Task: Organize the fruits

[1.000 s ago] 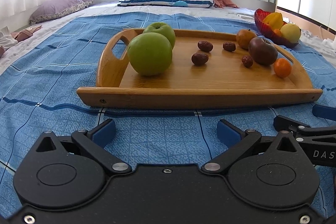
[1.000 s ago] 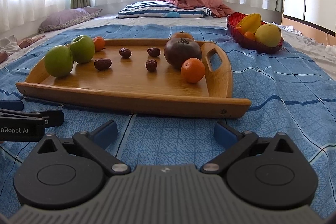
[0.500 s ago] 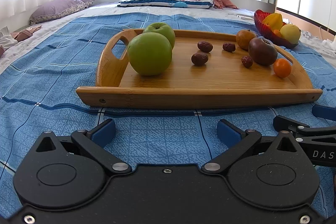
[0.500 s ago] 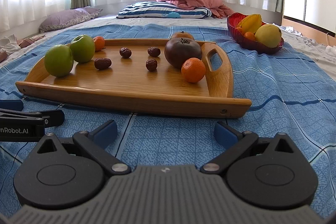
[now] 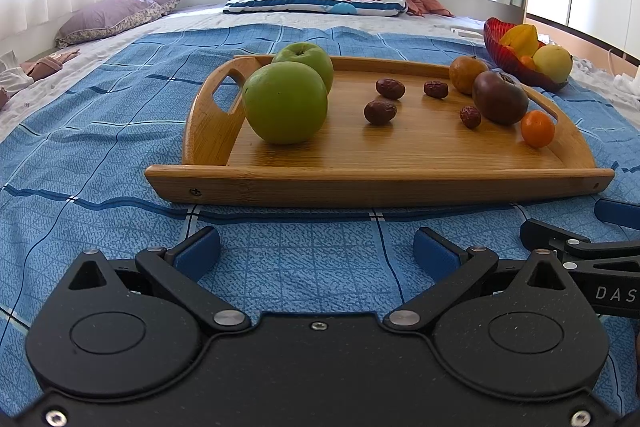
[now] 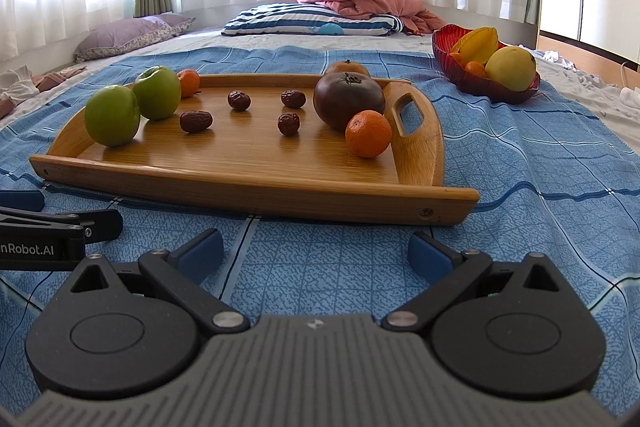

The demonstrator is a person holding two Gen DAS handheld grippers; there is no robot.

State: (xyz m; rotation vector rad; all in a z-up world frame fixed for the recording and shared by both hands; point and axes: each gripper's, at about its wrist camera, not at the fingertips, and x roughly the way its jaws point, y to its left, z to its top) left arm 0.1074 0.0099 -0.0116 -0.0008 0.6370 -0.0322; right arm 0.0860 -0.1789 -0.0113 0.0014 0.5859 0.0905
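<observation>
The left gripper (image 5: 316, 247) rests low over the blue checked bedspread (image 5: 100, 131) with its blue-padded fingers spread wide and nothing between them; the right gripper (image 6: 314, 249) sits just beside it, equally wide open and equally empty. Both point at the near rim of the wooden tray (image 6: 256, 191), close but not touching. On the tray lie two green apples (image 6: 112, 115) touching each other at the left end, four small dried dates (image 6: 288, 123) scattered apart through the middle, and at the right end a dark brown persimmon-like fruit (image 6: 348, 101) with a small orange (image 6: 368, 133) against its near side. Another orange fruit (image 6: 346, 67) shows behind the dark one, and a small one (image 6: 189, 82) behind the apples. Well apart to the right stands a red glass bowl (image 6: 492, 89) holding a starfruit, a yellow-green fruit and small oranges. With both grippers empty and clear of the fruit, no pick or place is in hand; this fits either a pause ahead of sorting or a rest after it, since like fruits mostly sit together. Any reach would need a wide opening for the apples and a gentle close on the dates.
</observation>
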